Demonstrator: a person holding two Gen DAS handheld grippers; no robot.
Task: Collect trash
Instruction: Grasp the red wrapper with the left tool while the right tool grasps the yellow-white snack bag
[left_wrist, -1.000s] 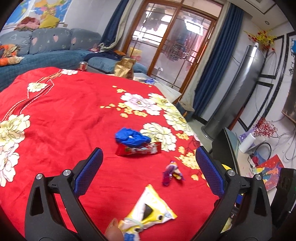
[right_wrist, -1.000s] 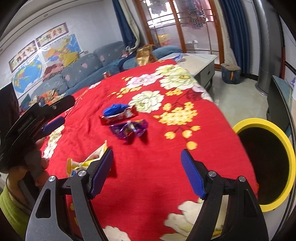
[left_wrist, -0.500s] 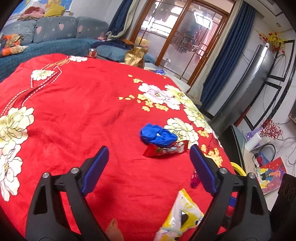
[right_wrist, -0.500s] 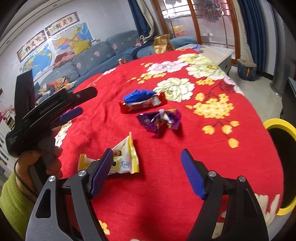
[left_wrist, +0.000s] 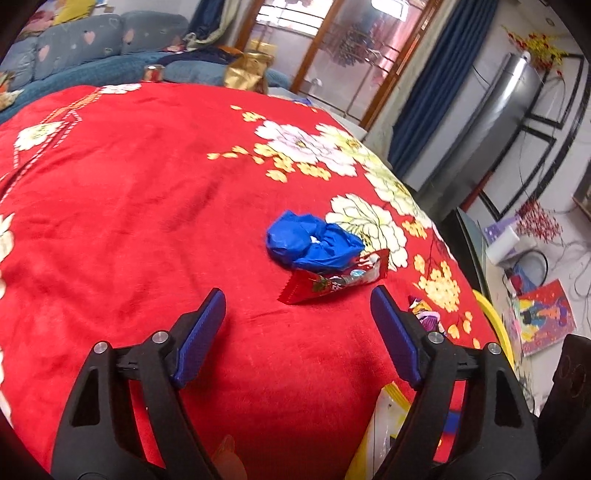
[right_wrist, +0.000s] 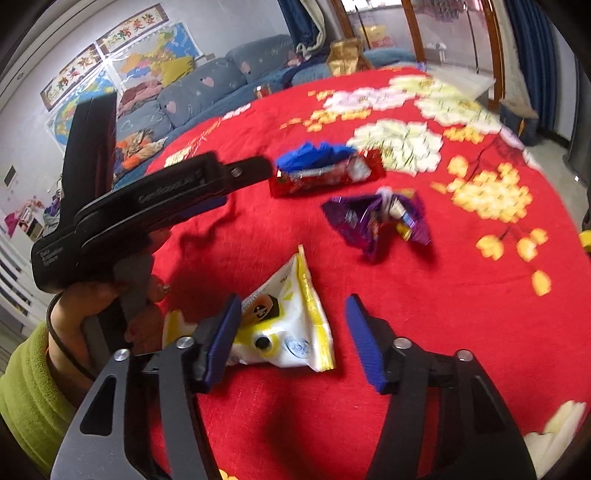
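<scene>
Both jaws narrowing: right gripper (right_wrist: 291, 334) straddles yellow wrapper (right_wrist: 291, 325), left gripper (left_wrist: 299, 332) empty.

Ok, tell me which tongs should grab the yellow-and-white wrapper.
Right. The right tongs, jaws just closing, already straddle the yellow-and-white wrapper without pinching it. The left tongs point at the red wrapper farther up the cloth.

Black hand-held gripper (right_wrist: 291, 332) frames, blue pads, silver screws; a lime-green fleece sleeve (right_wrist: 26, 387).
</scene>
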